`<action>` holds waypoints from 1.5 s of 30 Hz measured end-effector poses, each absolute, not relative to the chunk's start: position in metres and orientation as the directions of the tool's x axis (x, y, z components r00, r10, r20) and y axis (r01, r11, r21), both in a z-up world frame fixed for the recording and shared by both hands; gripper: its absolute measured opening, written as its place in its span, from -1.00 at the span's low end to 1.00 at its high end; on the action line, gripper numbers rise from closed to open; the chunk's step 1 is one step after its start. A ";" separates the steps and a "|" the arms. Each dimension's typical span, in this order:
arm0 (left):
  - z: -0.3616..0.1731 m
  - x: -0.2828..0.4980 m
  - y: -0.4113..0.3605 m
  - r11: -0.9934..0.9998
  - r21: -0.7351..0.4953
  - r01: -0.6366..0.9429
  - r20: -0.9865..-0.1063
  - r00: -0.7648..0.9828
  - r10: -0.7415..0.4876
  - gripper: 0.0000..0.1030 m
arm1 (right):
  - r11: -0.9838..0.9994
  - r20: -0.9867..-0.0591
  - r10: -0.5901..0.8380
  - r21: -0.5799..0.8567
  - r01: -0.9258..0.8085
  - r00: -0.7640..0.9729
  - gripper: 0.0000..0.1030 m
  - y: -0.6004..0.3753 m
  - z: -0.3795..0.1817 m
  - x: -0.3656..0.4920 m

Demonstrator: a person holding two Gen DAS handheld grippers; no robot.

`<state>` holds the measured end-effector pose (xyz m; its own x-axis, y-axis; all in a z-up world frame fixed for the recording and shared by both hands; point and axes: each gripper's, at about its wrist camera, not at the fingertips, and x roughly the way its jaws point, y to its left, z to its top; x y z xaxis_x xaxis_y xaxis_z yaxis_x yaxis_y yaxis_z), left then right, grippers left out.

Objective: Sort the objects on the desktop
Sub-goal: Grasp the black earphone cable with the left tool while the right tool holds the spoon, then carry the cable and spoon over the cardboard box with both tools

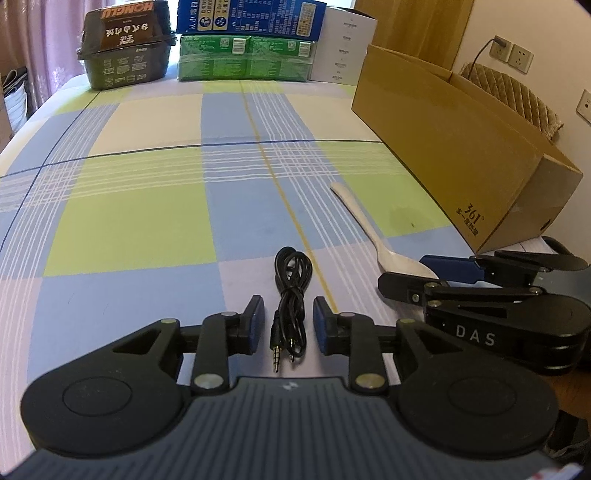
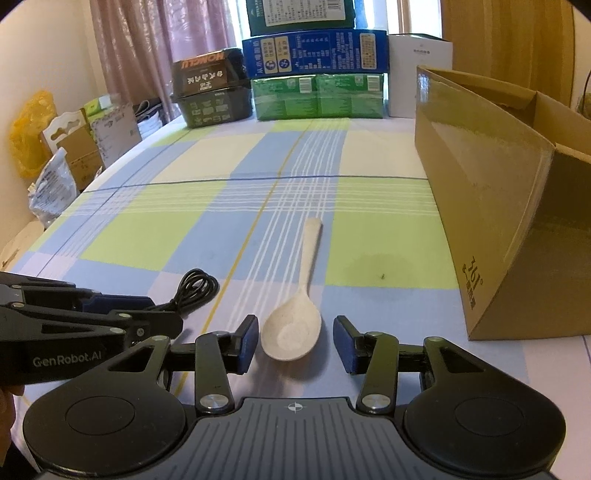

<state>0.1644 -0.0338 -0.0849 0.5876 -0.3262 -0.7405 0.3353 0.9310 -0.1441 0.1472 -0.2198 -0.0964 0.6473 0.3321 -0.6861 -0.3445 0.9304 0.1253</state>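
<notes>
While both grippers rest low over the checked tablecloth (image 1: 122,221), each straddles a different item. Left gripper (image 1: 289,325): jaws parted, the blue pads (image 1: 258,321) standing either side of a coiled black audio cable (image 1: 291,291) without touching it; the cable's two jack plugs point back toward the camera. Right gripper (image 2: 294,345): jaws spread wide around the bowl of a pale spoon (image 2: 295,325) — handle pointing away, bowl lying flat on the cloth between the pads, no contact visible. An open cardboard box (image 2: 498,206) stands to the right of the spoon, near it but apart. Stacked packages — green cartons (image 1: 245,59), a blue carton (image 1: 251,16), a dark tub (image 1: 125,48) — line the far edge.
</notes>
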 end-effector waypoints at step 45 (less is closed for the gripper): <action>-0.086 0.161 -0.036 0.934 -0.115 0.338 -0.756 0.580 -0.303 -0.73 | 0.947 -0.701 0.282 0.094 -0.307 0.655 -0.40 -0.209 -0.096 0.146</action>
